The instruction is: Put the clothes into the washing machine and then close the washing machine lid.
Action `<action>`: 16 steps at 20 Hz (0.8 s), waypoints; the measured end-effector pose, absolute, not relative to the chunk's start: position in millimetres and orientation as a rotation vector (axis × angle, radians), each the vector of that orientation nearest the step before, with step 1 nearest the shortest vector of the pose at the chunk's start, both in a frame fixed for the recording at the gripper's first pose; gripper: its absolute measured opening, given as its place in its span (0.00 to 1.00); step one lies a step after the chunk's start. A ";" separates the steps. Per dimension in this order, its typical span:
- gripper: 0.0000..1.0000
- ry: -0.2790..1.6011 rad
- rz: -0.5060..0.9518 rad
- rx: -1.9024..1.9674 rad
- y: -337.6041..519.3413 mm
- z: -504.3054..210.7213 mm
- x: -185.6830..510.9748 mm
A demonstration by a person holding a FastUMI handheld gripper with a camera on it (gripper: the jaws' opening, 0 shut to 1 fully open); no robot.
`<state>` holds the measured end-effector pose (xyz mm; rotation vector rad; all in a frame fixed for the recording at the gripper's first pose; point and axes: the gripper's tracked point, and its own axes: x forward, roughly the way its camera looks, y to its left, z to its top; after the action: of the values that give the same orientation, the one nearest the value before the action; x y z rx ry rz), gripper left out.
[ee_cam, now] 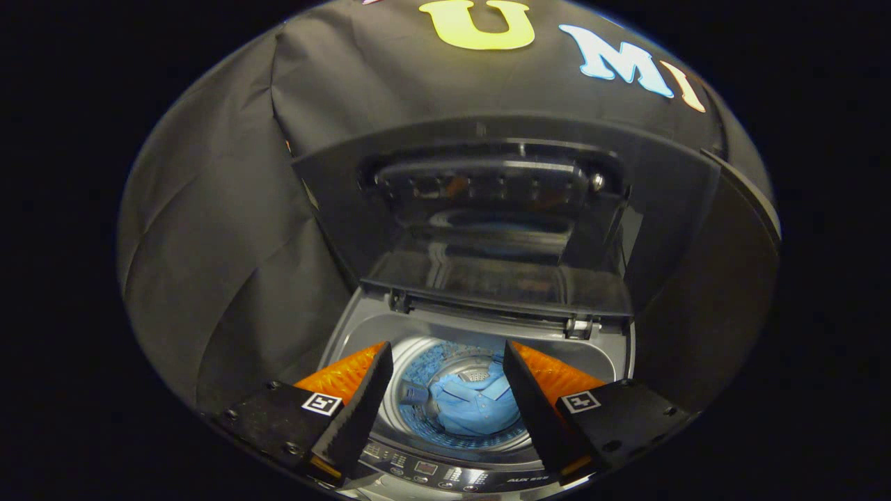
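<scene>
Hovering above the washing machine [480, 334], the gripper [445, 403] has its fingers spread with nothing between them. The blue clothes [473, 407] already lie down in the drum, below and just ahead of the fingers. The lid [498, 229] stands raised behind the drum, beyond the fingers, its hinge running crosswise; closing it looks like what is left.

dim booth hung with black cloth

the black cloth wall [230, 229] hangs creased and folded at the back and to the left side, catching soft light on its wrinkles. a dark flat panel [717, 292] stands on the right, mostly in shadow.
</scene>
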<state>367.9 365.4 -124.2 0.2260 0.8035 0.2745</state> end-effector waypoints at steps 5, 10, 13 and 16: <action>0.99 0.682 0.299 0.268 358.9 -63.9 378.4; 0.98 0.561 0.321 0.305 340.0 4.8 401.6; 0.98 0.494 0.311 0.339 324.4 44.5 422.2; 0.98 0.458 0.276 0.325 307.1 67.5 452.3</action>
<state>452.3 307.1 67.5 0.3248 0.4584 0.2762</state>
